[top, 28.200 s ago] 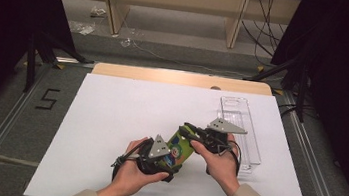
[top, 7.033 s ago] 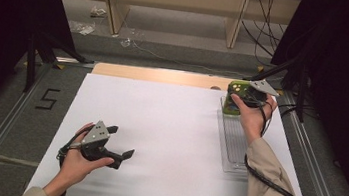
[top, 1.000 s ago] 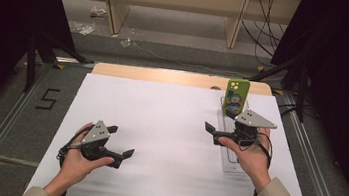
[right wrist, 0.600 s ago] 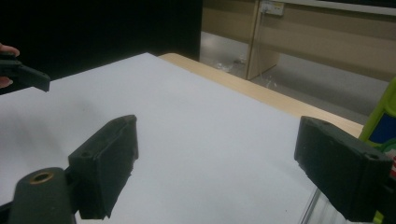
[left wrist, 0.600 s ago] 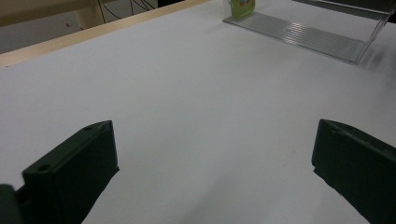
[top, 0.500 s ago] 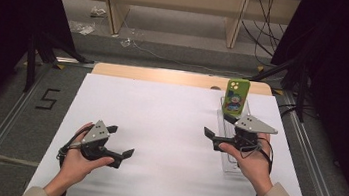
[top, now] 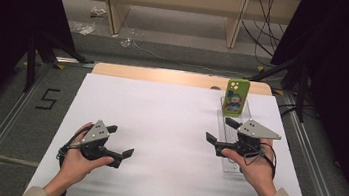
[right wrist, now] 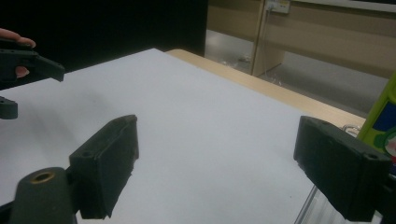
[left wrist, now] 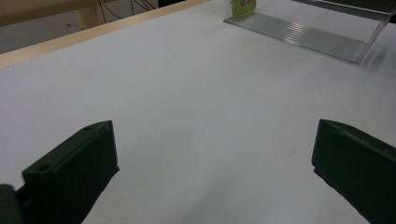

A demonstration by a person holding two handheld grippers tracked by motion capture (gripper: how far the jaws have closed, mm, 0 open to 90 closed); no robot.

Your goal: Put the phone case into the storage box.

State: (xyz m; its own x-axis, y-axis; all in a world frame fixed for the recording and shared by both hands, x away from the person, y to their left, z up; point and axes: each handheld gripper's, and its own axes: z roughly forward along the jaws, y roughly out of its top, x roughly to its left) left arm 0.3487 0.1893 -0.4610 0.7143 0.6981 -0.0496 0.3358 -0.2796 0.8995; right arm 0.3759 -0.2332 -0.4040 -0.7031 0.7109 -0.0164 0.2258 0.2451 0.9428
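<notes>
Though it stands upright at the far end of the rack (top: 230, 150), the phone (top: 236, 96) looks like a light, stiff slab that would tip easily if nudged near its top. Its green case, printed with a cartoon figure, appears to be smooth plastic or rubber with rounded corners, so the flat faces may slide under the pads; I would judge the long side edges the safer place to take hold, low enough that it does not pivot in its slot. Glass under the case, if any, would make it something not to drop.

That rack is clear acrylic, long and narrow, ribbed with shallow grooves in the left gripper view, with thin glossy walls; it is likely light enough to skid on the sheet if the phone is dragged rather than lifted.

Just nearer than the phone, the right gripper (top: 220, 131) hovers over the rack's near half, its jaws spread wide with nothing between them. Well apart at the near left, the left gripper (top: 120, 140) sits low over the sheet, jaws likewise spread and empty.

Beneath all this lies a matte white sheet (top: 159, 126), smooth and flat, with the pale wooden tabletop (top: 165, 76) showing along its far edge.
</notes>
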